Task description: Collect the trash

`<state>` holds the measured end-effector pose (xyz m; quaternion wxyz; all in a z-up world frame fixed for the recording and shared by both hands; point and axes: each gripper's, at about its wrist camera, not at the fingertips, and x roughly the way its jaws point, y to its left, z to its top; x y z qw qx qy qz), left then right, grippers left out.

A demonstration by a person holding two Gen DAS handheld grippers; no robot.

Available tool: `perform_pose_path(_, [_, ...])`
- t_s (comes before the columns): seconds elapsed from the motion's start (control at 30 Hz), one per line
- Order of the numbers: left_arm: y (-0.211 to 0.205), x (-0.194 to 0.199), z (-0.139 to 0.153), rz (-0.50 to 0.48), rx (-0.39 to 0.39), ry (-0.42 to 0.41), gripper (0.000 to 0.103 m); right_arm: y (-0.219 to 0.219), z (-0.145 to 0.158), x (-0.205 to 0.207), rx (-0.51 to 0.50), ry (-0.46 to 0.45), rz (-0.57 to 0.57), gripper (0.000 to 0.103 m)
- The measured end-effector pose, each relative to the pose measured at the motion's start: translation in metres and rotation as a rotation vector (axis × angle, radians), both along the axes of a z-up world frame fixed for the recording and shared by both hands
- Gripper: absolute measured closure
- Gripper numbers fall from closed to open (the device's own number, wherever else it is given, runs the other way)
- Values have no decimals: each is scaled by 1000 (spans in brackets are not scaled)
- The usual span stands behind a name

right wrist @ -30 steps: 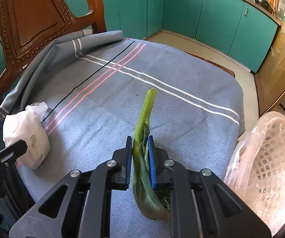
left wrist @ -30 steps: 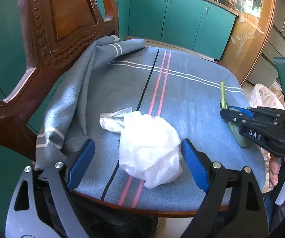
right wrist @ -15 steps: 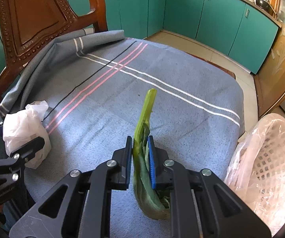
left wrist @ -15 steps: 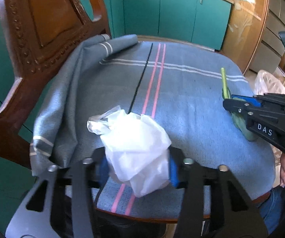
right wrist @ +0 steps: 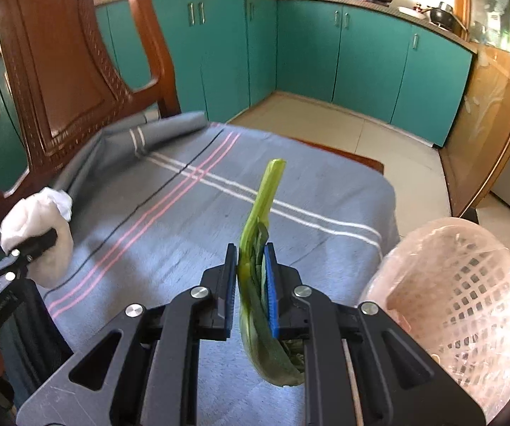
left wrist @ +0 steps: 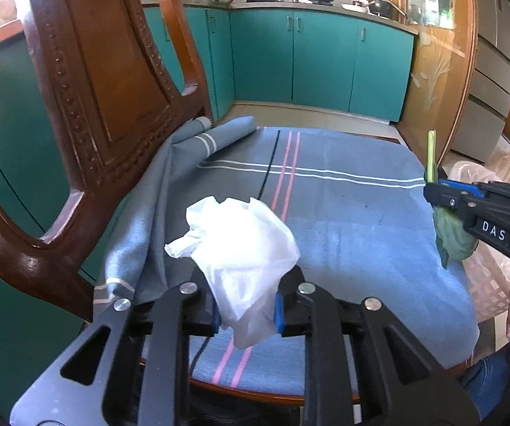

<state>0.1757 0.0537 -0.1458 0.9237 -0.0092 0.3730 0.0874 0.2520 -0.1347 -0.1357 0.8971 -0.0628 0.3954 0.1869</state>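
My left claw (left wrist: 244, 314) has just closed on the crumpled white tissue (left wrist: 242, 248), pinching it above the cloth-covered chair seat (left wrist: 343, 220). My right claw (right wrist: 251, 289) pinches a green vegetable stalk (right wrist: 260, 213). I'd carry both level toward the lined basket (right wrist: 467, 305) at right, gripping firmly. The basket's inside is blurred, its far side cut off

Striped grey cloth (left wrist: 343, 213) covers a wooden chair (left wrist: 105, 81); teal cabinets (right wrist: 368, 53) behind.
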Motion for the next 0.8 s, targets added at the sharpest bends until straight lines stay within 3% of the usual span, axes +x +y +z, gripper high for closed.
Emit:
perform_pose_path(0.5, [-8, -6, 6, 4, 18, 1, 83, 8, -1, -8, -14, 0, 29, 87])
perform_pose_path(0.8, [-8, -3, 3, -4, 16, 11, 82, -24, 24, -8, 82, -58, -22, 87])
